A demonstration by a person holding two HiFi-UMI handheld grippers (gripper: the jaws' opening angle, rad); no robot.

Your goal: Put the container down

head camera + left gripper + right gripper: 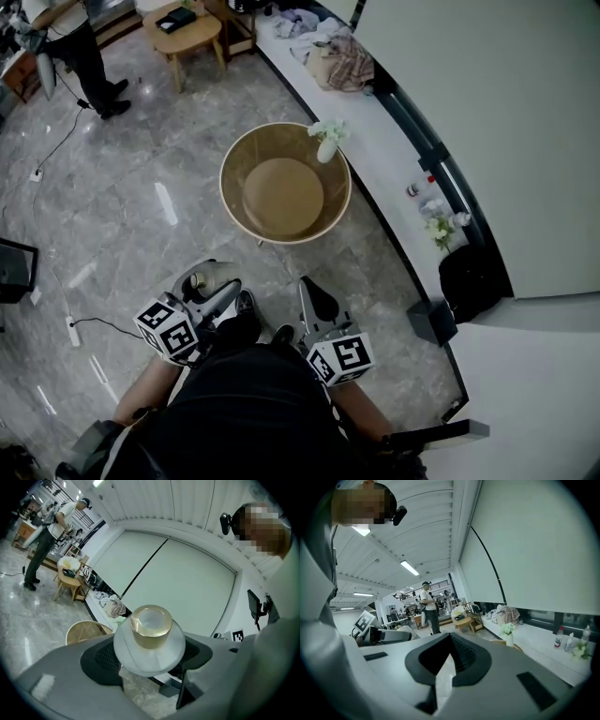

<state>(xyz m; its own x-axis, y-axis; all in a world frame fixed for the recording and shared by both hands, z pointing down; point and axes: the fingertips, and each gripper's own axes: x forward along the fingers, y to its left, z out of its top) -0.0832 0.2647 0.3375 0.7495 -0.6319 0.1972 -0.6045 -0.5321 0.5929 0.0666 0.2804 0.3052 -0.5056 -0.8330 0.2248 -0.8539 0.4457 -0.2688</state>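
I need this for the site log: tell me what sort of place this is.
Probably an office or lab lounge corner: polished grey marble floor, a round wooden table carrying a white vase of flowers, and a long white ledge under large pale roller blinds.

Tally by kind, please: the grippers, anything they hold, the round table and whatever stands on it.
Two-jaw grippers: 2 (left gripper, right gripper)
Frosted white container with gold neck, clamped in the left gripper: 1
Round wooden table with raised rim: 1
White vase of pale flowers on that table: 1
Total: 5
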